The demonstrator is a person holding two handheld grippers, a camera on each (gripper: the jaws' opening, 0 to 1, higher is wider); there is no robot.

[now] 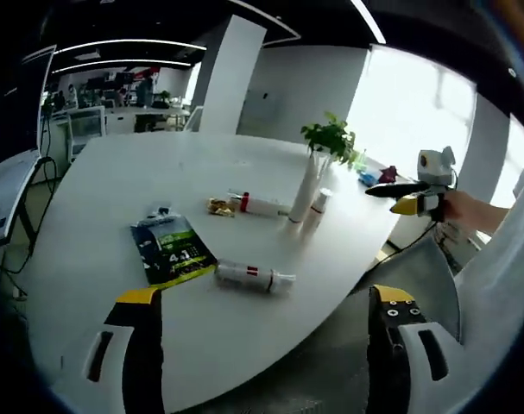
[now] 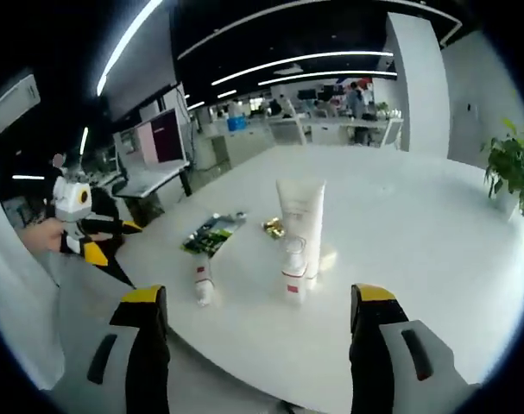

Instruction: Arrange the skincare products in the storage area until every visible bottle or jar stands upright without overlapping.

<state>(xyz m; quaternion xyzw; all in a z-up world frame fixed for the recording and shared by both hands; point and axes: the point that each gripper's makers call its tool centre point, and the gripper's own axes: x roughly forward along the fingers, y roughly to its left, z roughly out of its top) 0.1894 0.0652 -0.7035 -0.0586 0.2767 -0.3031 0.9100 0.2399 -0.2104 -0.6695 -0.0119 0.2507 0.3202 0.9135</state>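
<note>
A: Left gripper view, L to R, go.

B: Left gripper [image 1: 262, 332] at 6 o'clock, jaws wide, nothing between. White table [image 1: 115, 190] ahead. Green sachet [image 1: 172, 248] flat at about 8. Just right of it a small white bottle [image 1: 254, 277] lying on its side, near the table edge. Past centre, gold wrapper [image 1: 220, 206], then a second bottle [image 1: 263, 205] also lying down. Right of that, tall white tube [image 1: 303, 195] upright, short bottle [image 1: 318, 211] upright beside it, close, can't tell if touching. Plant [image 1: 331, 138] behind at 1 o'clock. Right gripper [image 1: 398, 191] at 3, off the table edge; can't tell its gap from here.

A: Right gripper view?

B: Right gripper [image 2: 260, 332] at 6, jaws wide too, empty. Left gripper [image 2: 106, 227] at 9 o'clock. Sachet [image 2: 211, 234] and lying bottle [image 2: 202, 283] at 8, tube [image 2: 301, 226] dead centre w/ short bottle [image 2: 293, 274] in front, overlapping it in this view.

A: Step?

B: Looks like approach, nothing gripped yet. Two stand, two lie flat.

A: Next?

B: Prob. left gripper down onto the near lying bottle, close across its body, tip it upright on bare tabletop clear of the sachet. Then same for the far one.
</note>
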